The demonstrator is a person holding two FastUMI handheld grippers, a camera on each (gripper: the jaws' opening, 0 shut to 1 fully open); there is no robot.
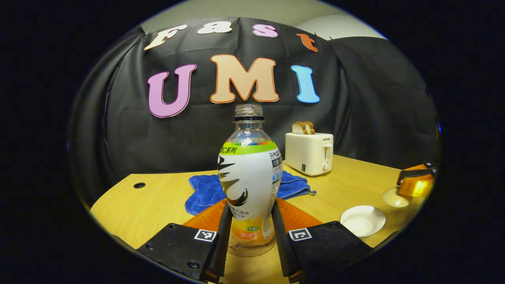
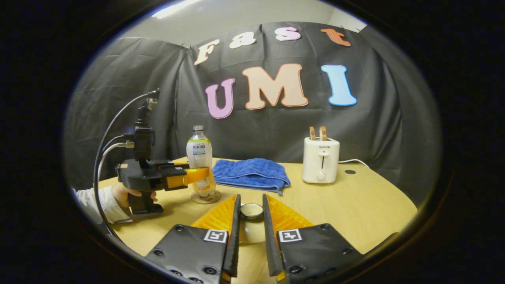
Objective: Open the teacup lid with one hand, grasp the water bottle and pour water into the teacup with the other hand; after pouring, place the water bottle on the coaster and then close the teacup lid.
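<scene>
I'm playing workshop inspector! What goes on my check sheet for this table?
Surface: wooden table, with a round hole near one edge.
Job's things: uncapped bottle upright on a coaster; white cup open; lid off it.
Clutter: blue towel; toaster with bread in its slots.
Grippers: left gripper has a finger on each side of the bottle, grip unclear; right gripper holds the lid.
Cables: cables loop from the left gripper; a cord runs behind the toaster.
Surroundings: black cloth wall; a hand on the left gripper's handle.
</scene>
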